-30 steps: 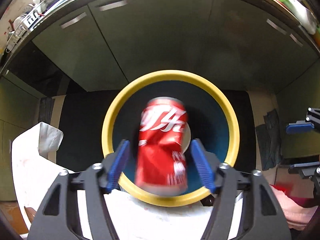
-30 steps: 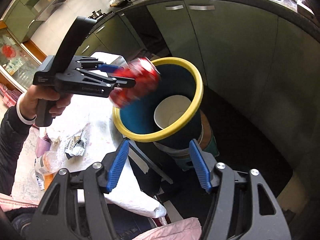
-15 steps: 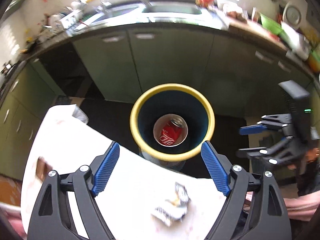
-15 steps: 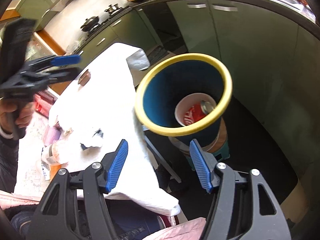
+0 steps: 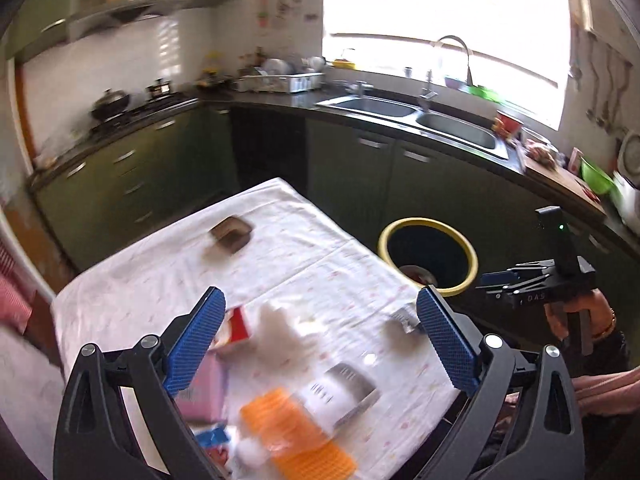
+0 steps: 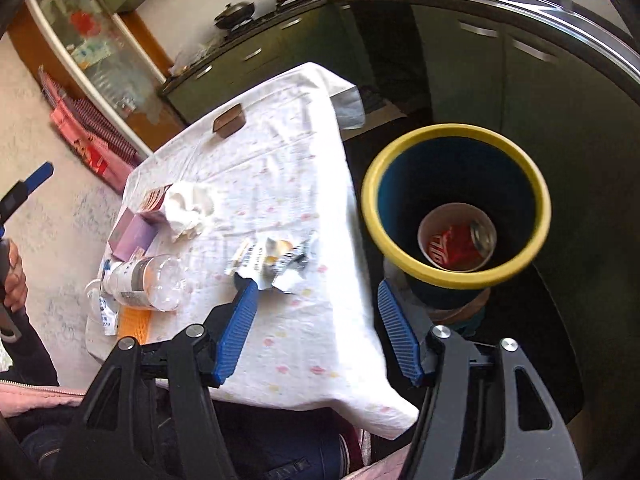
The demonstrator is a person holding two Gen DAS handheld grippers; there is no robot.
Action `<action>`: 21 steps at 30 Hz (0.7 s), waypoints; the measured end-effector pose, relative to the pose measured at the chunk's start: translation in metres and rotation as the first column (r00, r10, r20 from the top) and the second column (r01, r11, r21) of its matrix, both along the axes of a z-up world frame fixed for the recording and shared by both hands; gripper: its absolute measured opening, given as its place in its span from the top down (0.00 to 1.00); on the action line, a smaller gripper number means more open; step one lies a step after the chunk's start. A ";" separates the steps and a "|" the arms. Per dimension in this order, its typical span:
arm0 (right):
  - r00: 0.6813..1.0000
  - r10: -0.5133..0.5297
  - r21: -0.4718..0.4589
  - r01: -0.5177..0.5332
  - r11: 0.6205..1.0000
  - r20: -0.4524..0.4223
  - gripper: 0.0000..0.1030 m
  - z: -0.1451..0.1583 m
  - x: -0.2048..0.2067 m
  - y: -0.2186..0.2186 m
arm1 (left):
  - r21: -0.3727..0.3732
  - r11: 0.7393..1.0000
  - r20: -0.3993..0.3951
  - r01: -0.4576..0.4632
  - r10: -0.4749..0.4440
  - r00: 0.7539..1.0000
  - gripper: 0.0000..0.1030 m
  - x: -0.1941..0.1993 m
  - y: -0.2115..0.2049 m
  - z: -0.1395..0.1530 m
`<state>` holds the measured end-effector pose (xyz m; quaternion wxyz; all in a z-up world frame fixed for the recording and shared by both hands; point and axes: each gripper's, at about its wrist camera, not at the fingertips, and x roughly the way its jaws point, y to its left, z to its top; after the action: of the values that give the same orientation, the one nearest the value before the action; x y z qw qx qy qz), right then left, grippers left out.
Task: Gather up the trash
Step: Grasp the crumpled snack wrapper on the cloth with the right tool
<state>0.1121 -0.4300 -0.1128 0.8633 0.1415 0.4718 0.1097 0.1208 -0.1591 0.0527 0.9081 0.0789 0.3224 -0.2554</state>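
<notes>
Left gripper (image 5: 320, 344) jaws just opening wide, empty, over littered table (image 6: 280, 184), right gripper (image 6: 316, 320) jaws closing, half-open, empty, red can (image 6: 456, 246) inside yellow-rimmed bin (image 6: 456, 132) right of table

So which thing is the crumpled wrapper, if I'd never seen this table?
Find the white tablecloth, then its edge nearest the yellow-rimmed bin. The crumpled wrapper lies there, torn silver foil with print, unlike the soft white tissue and clear bottle further left.

Table (image 6: 280, 184) w/ bottle (image 6: 148, 282), wrapper (image 6: 276, 262), tissue (image 6: 188, 210).
</notes>
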 end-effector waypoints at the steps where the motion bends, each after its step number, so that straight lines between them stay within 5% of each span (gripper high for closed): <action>1: 1.000 0.008 -0.008 -0.008 1.000 -0.009 0.47 0.000 0.004 0.006 | -0.015 0.999 -0.003 -0.028 0.028 1.000 0.08 -0.006 0.014 -0.005; 10: 0.992 -0.003 -0.033 -0.001 0.999 -0.129 0.53 -0.025 0.041 0.028 | -0.065 0.964 0.029 -0.258 0.261 0.965 0.07 -0.032 0.110 -0.046; 17: 0.985 -0.011 -0.053 0.001 0.999 -0.173 0.59 -0.034 0.045 0.036 | -0.050 0.959 0.033 -0.280 0.282 0.959 0.07 -0.033 0.127 -0.060; 21: 0.982 -0.006 -0.044 -0.003 0.999 -0.190 0.77 -0.039 0.048 0.037 | -0.058 0.962 0.031 -0.267 0.269 0.963 0.07 -0.030 0.123 -0.062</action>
<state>0.1598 -0.3930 -0.1517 0.8174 0.1327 0.5541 0.0847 0.0905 -0.0364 -0.0094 0.9421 0.0154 0.3057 -0.1373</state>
